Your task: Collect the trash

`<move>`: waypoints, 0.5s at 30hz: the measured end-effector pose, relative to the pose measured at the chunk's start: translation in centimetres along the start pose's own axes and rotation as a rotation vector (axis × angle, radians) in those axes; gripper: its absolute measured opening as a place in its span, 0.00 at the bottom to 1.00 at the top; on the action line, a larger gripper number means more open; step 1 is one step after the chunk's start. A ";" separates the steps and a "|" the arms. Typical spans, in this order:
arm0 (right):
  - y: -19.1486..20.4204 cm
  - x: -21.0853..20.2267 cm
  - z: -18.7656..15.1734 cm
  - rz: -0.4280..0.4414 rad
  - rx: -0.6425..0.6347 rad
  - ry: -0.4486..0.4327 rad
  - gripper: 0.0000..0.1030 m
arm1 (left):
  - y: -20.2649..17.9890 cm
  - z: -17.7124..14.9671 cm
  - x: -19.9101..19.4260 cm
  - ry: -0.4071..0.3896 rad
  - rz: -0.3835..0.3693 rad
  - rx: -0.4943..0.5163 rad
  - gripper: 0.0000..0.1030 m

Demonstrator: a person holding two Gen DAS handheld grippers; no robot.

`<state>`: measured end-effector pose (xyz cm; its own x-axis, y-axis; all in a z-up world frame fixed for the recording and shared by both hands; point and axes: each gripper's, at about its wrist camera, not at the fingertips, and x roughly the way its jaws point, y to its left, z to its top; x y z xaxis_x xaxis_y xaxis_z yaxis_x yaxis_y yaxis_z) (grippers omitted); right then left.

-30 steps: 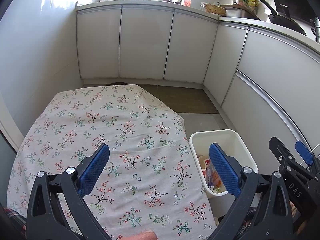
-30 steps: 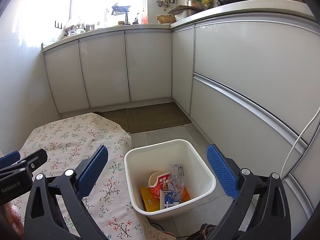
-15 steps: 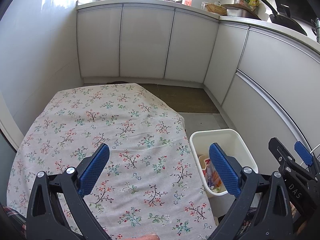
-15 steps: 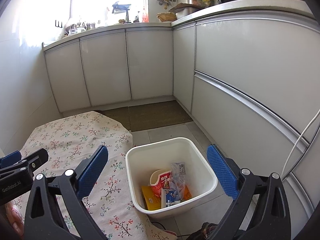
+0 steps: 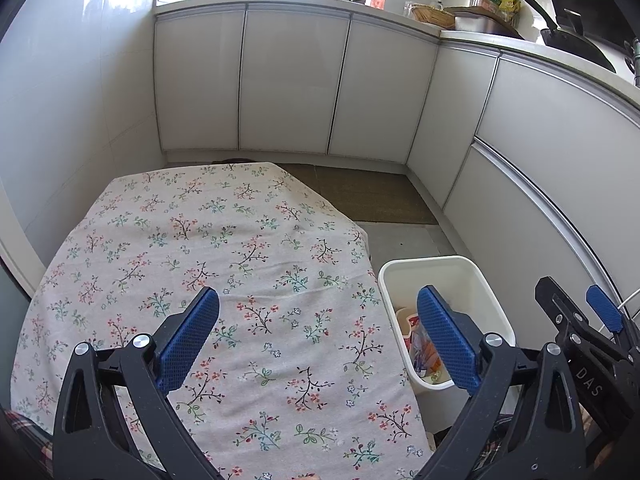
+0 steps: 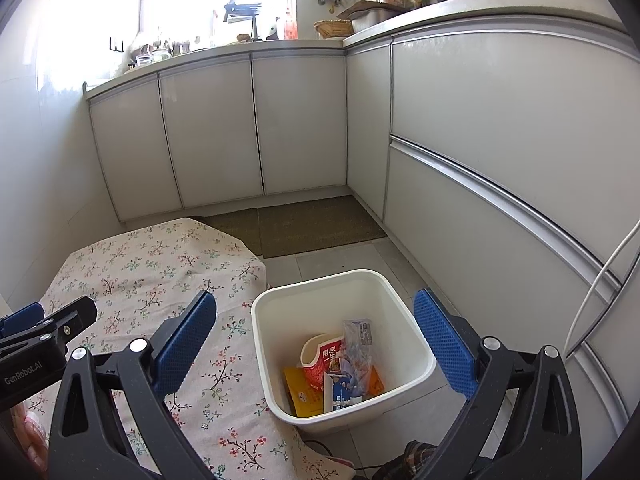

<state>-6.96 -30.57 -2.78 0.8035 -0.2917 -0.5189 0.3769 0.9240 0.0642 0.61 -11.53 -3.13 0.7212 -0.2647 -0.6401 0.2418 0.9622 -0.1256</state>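
The trash (image 6: pixel 340 364), several crumpled wrappers and packets, lies inside the white bin (image 6: pixel 404 304) on the floor, directly below and ahead of the right gripper (image 6: pixel 314 340); its 2 blue-padded jaws stand wide apart, holding nothing. The left gripper (image 5: pixel 318 332) is likewise spread and empty, hovering over the floral tablecloth (image 5: pixel 224 240); the bin sits just beside its right jaw.
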 end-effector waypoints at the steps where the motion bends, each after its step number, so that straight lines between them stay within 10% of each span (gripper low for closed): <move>1: 0.0 0.0 0.0 0.001 0.000 0.001 0.93 | 0.0 0.0 0.0 0.001 -0.001 -0.001 0.92; 15: -0.1 0.4 -0.2 0.010 0.019 0.026 0.93 | -0.5 -0.3 0.1 -0.001 -0.060 0.026 0.72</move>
<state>-6.73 -30.74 -3.15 0.7954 -0.2755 -0.5399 0.3774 0.9221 0.0854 0.34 -11.98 -3.34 0.7059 -0.3218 -0.6310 0.3011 0.9427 -0.1439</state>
